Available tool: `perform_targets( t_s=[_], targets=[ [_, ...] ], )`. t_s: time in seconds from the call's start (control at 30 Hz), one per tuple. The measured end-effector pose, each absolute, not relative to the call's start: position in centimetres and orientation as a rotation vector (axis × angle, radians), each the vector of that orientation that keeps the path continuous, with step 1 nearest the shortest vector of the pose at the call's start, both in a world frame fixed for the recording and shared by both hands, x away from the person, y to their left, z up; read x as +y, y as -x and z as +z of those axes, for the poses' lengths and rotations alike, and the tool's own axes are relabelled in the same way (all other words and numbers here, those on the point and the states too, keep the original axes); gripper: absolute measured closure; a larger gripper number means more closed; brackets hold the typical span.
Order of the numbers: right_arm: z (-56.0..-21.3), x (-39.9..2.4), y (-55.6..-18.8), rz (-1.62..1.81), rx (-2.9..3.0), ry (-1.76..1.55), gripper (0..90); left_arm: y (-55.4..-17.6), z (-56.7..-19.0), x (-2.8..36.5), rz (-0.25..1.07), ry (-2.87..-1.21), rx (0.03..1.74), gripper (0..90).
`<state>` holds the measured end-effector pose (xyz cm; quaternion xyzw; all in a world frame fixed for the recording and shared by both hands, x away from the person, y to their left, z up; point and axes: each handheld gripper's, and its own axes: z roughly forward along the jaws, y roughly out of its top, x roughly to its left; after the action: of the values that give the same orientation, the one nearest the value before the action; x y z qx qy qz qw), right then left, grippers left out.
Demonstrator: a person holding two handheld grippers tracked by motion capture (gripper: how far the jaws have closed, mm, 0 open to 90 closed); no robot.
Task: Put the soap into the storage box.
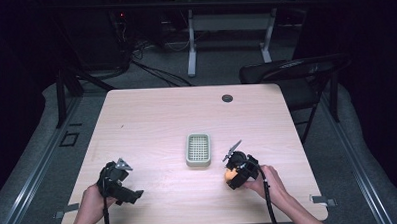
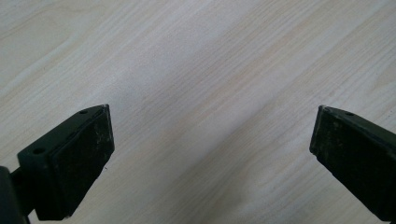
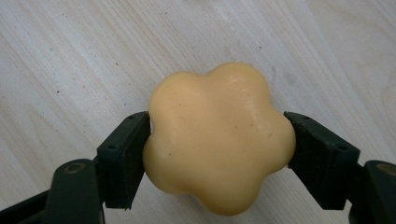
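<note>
Right claw (image 3: pixel 217 140): jaws clamped on pale yellow flower-shaped soap bar (image 3: pixel 219 140), one pad on each side, above light wood-grain table (image 1: pixel 152 123). High view: right claw (image 1: pixel 234 173) near table's front right, soap (image 1: pixel 229 175) visible as orange-yellow patch at its tip. Left claw (image 2: pixel 212 144): jaws spread wide, nothing between them, bare tabletop beneath; in high view it sits front left (image 1: pixel 120 181). Pale green rectangular slotted soap dish (image 1: pixel 198 149): table centre, just left of right claw, apart from it.
</note>
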<state>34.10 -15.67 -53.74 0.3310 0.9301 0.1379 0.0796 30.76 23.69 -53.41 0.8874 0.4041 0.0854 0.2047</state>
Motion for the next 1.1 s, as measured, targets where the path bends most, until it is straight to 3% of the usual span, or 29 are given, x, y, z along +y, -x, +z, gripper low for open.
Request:
perform_targets(
  t_s=[1.1],
  targets=[
    [-51.6, -14.9, -34.6, 0.433, 2.764, -0.936, 25.6, -30.7, -53.5, 23.6, 0.241, -2.479, 1.131, 0.1]
  ],
)
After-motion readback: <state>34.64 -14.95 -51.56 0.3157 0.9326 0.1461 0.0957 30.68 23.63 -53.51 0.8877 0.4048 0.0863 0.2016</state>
